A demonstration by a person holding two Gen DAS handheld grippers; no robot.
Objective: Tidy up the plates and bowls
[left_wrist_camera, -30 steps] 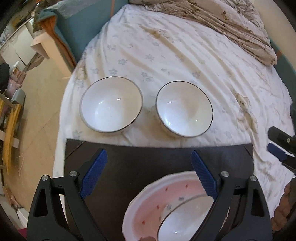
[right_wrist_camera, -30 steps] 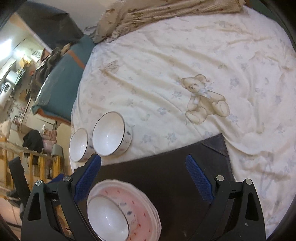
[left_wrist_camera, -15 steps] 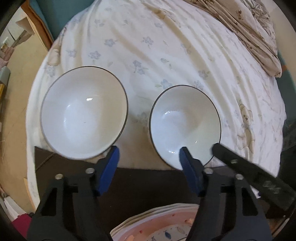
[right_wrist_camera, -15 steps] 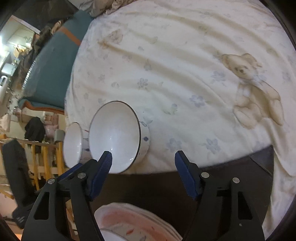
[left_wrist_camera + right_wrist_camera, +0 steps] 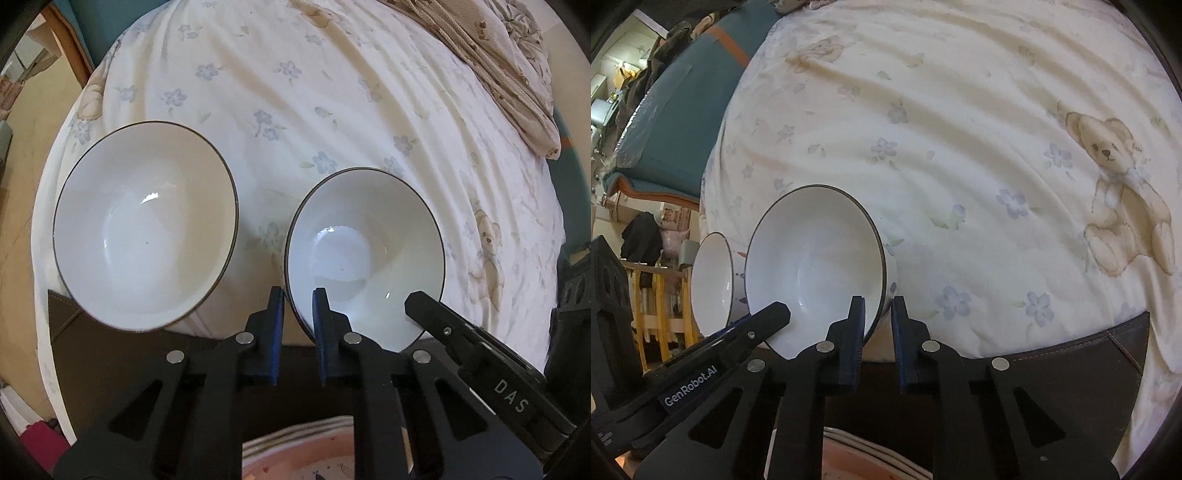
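Two white bowls with dark rims stand side by side on the flowered bedsheet. My left gripper [image 5: 298, 295] is over the near-left rim of the right-hand bowl [image 5: 364, 254], its jaws closing with the blue pads pressed on either side of the rim. My right gripper [image 5: 878, 301] pinches the near-right rim of this same bowl [image 5: 812, 266], jaws closing on it too. Each view shows a finger of the other gripper at the bowl's edge: the right one's finger [image 5: 428, 310] and the left one's finger [image 5: 768, 317]. The other bowl [image 5: 144, 229] [image 5: 711, 280] stands free to the left.
A stack of pink plates [image 5: 295, 454] [image 5: 857, 461] lies under the grippers on a dark brown mat [image 5: 110, 362]. A crumpled patterned blanket [image 5: 498, 66] lies at the far right. The bed ends at the left, with floor [image 5: 22, 147] and a wooden rail [image 5: 653, 314] beyond.
Both grippers have moved forward and down from above the plates to the right-hand bowl. Their jaws have gone from wide open to shut on its near rim.
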